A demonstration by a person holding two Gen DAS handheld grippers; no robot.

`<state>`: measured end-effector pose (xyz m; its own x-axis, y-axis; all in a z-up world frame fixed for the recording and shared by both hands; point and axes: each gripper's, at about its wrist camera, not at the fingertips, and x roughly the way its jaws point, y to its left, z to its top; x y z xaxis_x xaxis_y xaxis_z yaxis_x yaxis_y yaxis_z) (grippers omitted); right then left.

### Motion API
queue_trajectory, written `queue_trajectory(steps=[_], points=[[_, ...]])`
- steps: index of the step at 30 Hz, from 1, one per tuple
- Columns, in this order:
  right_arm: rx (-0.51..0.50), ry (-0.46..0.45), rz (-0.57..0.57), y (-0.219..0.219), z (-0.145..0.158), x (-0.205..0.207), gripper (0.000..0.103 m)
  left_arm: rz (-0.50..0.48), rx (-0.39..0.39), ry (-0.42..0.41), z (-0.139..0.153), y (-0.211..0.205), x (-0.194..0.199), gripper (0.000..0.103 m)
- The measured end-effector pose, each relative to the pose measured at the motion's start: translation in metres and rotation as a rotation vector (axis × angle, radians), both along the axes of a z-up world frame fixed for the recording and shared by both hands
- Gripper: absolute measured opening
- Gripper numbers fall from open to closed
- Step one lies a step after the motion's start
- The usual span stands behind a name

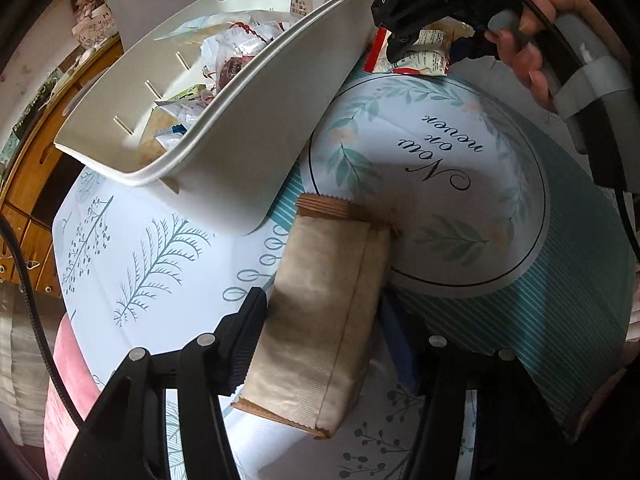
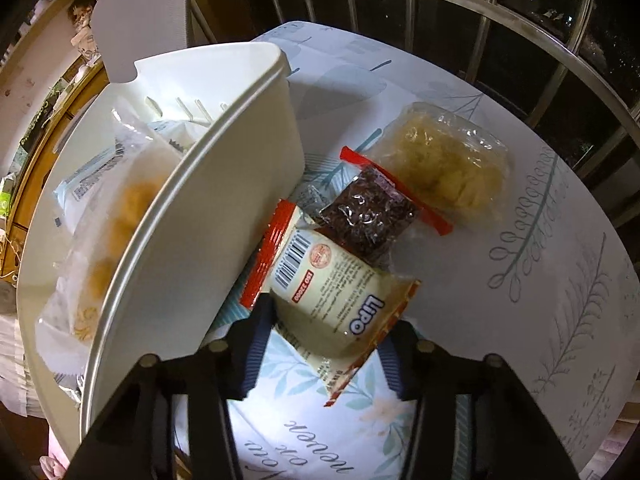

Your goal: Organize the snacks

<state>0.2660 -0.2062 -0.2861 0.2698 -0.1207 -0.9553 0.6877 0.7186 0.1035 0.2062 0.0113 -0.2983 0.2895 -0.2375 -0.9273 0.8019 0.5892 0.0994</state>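
A white bin (image 1: 240,152) with several wrapped snacks in it stands on the patterned table; it also shows in the right wrist view (image 2: 192,240). My left gripper (image 1: 320,344) has its fingers on both sides of a tan paper snack packet (image 1: 324,312) that lies on the table. My right gripper (image 2: 328,344) is closed around a cream Lipo packet (image 2: 332,288) with red ends; in the left wrist view the right gripper (image 1: 404,40) is by the bin's far corner. A dark berry packet (image 2: 368,216) and a clear bag of pale snacks (image 2: 444,164) lie behind it.
A round printed table cover (image 1: 440,184) with "Now or never" text lies between the grippers. A metal railing (image 2: 440,12) runs behind the table's far edge. Wooden furniture (image 1: 44,184) stands at the left. A pink seat (image 1: 68,384) is below the table edge.
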Motion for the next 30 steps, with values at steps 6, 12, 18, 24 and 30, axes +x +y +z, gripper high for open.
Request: queue_trajectory(steps=[6, 12, 18, 24, 30], points=[[0.026, -0.015, 0.004, -0.007, 0.004, -0.007, 0.033, 0.018, -0.014, -0.004, -0.002, 0.001, -0.006, 0.055], [0.060, -0.028, 0.004, -0.008, 0.015, -0.019, 0.024, 0.063, -0.038, 0.031, -0.002, 0.010, -0.004, 0.054], [0.086, -0.060, 0.009, -0.005, 0.032, -0.034, 0.015, 0.114, -0.087, 0.035, 0.019, 0.024, 0.003, 0.054], [0.091, -0.097, -0.002, -0.012, 0.053, -0.046, 0.012, 0.134, -0.143, 0.013, 0.053, 0.038, 0.005, 0.054], [0.060, -0.160, -0.006, -0.021, 0.079, -0.052, 0.012, 0.158, -0.314, 0.111, 0.092, 0.053, 0.012, 0.012]])
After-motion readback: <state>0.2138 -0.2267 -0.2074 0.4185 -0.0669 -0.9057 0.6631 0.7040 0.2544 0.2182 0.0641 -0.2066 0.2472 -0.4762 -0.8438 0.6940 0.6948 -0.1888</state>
